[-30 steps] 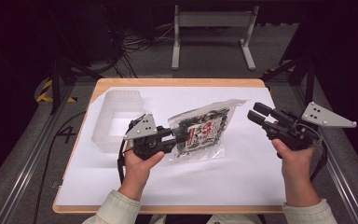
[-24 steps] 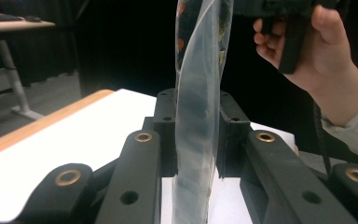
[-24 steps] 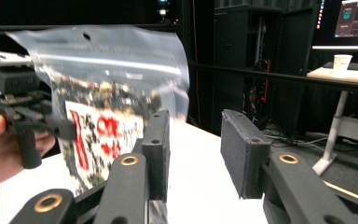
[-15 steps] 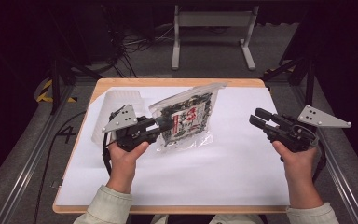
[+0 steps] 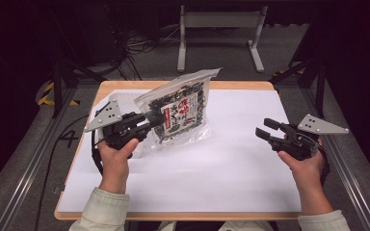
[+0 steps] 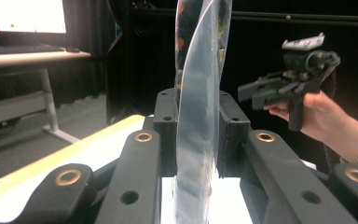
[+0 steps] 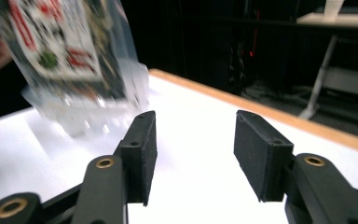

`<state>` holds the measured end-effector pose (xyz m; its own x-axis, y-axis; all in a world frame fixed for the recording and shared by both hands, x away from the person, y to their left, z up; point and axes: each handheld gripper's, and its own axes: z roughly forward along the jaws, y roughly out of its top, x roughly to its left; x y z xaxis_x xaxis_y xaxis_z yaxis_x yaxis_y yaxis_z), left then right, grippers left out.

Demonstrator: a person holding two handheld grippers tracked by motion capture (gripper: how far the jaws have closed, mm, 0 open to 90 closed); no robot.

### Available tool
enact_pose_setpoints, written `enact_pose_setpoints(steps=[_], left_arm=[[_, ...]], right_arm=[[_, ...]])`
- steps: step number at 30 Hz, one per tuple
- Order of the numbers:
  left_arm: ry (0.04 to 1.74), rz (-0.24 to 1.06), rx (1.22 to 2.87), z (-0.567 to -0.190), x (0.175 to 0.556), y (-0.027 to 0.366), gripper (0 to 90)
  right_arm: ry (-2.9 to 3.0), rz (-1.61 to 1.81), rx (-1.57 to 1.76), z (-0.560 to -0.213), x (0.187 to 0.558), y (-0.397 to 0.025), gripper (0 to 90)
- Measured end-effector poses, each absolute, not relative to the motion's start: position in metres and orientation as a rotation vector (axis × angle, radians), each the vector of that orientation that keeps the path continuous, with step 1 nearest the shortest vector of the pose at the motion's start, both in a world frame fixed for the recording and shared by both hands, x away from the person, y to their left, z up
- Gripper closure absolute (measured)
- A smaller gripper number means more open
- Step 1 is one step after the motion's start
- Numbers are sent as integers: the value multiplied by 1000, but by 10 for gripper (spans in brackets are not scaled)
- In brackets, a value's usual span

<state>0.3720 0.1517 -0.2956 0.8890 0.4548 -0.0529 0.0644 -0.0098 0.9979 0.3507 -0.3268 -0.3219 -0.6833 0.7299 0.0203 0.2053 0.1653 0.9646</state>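
Your left gripper (image 5: 147, 121), at the left of the high view, has its jaws clamped on the edge of a clear snack bag (image 5: 179, 113) with dark contents and a red-and-white label, held upright and tilted above the upper centre of the white-covered bench (image 5: 231, 159). Your right gripper (image 5: 265, 130), at the right of that frame and well apart from the bag, is raised over the bench with its jaws apart and empty.

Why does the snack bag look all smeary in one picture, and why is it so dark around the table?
In the right gripper view the snack bag is motion-blurred, its print smeared. In the left gripper view it is an edge-on sliver pinched in the left gripper. In the high view the white table is brightly lit, the room behind nearly black.
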Motion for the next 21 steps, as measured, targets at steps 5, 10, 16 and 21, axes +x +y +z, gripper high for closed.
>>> enact_pose_setpoints(steps=[5, 10, 16, 21], left_arm=[[421, 348, 1543, -291, 372, 162, 745], [439, 371, 1531, -288, 373, 173, 745], [452, 408, 1512, -283, 374, 187, 746], [465, 439, 1499, -280, 379, 198, 746]], right_arm=[[2031, 1470, 932, -343, 359, -332, 466], [2037, 1458, 948, -358, 362, -338, 447], [2065, 1441, 966, -370, 366, -342, 445], [2080, 1423, 984, -377, 362, -345, 445]])
